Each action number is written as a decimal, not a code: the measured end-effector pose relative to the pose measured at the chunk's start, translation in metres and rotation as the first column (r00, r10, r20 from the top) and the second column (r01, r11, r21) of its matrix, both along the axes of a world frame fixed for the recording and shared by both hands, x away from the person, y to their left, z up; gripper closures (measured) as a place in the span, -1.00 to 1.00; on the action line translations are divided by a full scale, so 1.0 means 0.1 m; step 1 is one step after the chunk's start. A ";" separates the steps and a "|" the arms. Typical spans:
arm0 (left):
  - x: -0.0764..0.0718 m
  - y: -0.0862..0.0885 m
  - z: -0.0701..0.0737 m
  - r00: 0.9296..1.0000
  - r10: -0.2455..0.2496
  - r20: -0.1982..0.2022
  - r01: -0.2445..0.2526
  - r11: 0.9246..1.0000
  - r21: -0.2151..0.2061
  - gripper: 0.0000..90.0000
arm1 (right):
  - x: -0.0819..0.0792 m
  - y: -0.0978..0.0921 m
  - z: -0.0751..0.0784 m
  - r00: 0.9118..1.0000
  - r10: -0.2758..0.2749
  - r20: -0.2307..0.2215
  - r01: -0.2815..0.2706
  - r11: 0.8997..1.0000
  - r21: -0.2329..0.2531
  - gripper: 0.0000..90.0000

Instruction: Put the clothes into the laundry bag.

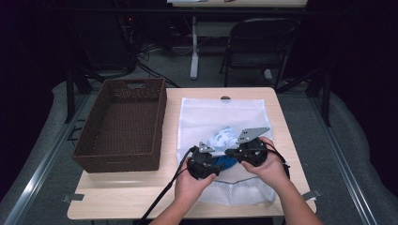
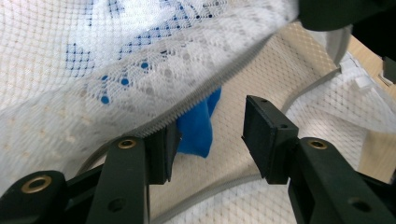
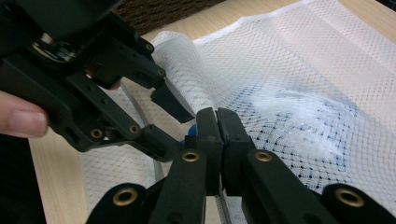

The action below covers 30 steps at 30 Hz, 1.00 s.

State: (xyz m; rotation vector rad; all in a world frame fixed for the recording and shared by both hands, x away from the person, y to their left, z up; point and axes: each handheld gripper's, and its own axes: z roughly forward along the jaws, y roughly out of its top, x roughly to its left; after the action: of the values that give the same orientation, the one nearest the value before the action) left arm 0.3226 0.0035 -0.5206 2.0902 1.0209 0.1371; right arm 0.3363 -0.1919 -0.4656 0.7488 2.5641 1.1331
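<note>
your white mesh laundry bag (image 1: 225, 117) lies flat on the light wooden table (image 1: 117, 197), filling its right half, with the bag's open, zippered end toward you at 6 o'clock. inside it, a white cloth with blue dots (image 1: 224, 137) sits just past your grippers at 12 o'clock of them, and a solid blue cloth (image 1: 224, 162) lies at the bag's mouth, between your two hands.

your left gripper (image 1: 202, 164) is at the bag's mouth, at about 7 o'clock of the dotted cloth. in the left gripper view its jaws stand apart, gripping nothing; the left jaw sits just under the raised zipper edge (image 2: 205, 95), and the blue cloth (image 2: 196, 126) shows in the gap between the jaws, farther in, under the lifted mesh.

your right gripper (image 1: 244, 152) is just beside the left one, at its 2 o'clock. in the right gripper view its jaws are pressed together on the bag's upper mesh layer at the zipper edge, and that layer is held up off the lower one, so the mouth gapes. the same view shows your left gripper (image 3: 161, 121) close at 10 o'clock, with a fingertip (image 3: 21, 121) of your left hand at the far left.

a brown woven basket (image 1: 122, 126) stands on the table's left half, at 9 o'clock of the bag, just beside it. a dark folding chair (image 1: 256, 47) stands on the floor beyond the table at 12 o'clock.
</note>
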 end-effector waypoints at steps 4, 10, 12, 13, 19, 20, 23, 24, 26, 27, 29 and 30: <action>-0.05 0.04 0.06 1.000 -0.016 0.004 0.016 1.000 -0.002 0.23 | 0.00 0.00 0.01 1.000 -0.001 0.002 0.001 1.000 0.001 0.96; -0.14 0.13 0.15 1.000 -0.021 0.022 0.021 1.000 0.014 0.23 | -0.01 -0.01 0.02 1.000 -0.004 0.006 0.004 1.000 0.003 0.96; -0.17 0.18 0.18 0.999 -0.029 0.029 0.028 0.999 0.022 0.23 | -0.01 -0.01 0.02 1.000 -0.004 0.007 0.004 1.000 0.001 0.96; -0.18 0.19 0.19 0.999 -0.025 0.027 0.025 1.000 0.019 0.23 | -0.01 -0.01 0.02 1.000 -0.003 0.007 0.003 1.000 0.000 0.96; -0.24 0.32 0.24 0.999 -0.025 0.035 0.024 0.999 0.024 0.22 | -0.02 0.00 0.02 1.000 -0.001 0.008 0.001 1.000 -0.006 0.96; -0.25 0.38 0.26 0.999 -0.028 0.040 0.028 0.999 0.022 0.22 | -0.02 0.00 0.02 1.000 0.003 0.005 -0.003 1.000 -0.006 0.96; -0.27 0.48 0.29 0.998 -0.011 0.055 0.010 1.000 0.024 0.22 | -0.04 0.00 0.02 1.000 0.001 0.004 -0.001 1.000 -0.009 0.96; -0.27 0.51 0.29 0.998 -0.003 0.055 0.002 1.000 0.019 0.22 | -0.04 0.00 0.02 1.000 0.002 0.004 -0.002 1.000 -0.010 0.96; -0.28 0.57 0.29 0.998 0.007 0.057 -0.008 1.000 0.017 0.23 | -0.04 0.01 0.01 1.000 0.004 0.003 -0.003 1.000 -0.013 0.96; -0.29 0.61 0.30 0.999 0.008 0.052 -0.009 1.000 0.023 0.23 | -0.05 0.01 0.01 1.000 0.006 0.001 -0.006 1.000 -0.016 0.96; -0.29 0.67 0.29 0.998 0.016 0.054 -0.017 0.999 0.029 0.23 | -0.05 0.02 0.00 1.000 0.008 -0.002 -0.008 1.000 -0.021 0.96; -0.29 0.69 0.28 0.998 0.024 0.050 -0.025 0.999 0.031 0.24 | -0.06 0.02 0.00 1.000 0.010 -0.005 -0.010 1.000 -0.023 0.96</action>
State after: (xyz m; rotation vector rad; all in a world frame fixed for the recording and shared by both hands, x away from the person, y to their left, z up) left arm 0.2932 0.0725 -0.4927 2.0930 1.0208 0.2178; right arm 0.3307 -0.1894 -0.4660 0.7352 2.5828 1.1036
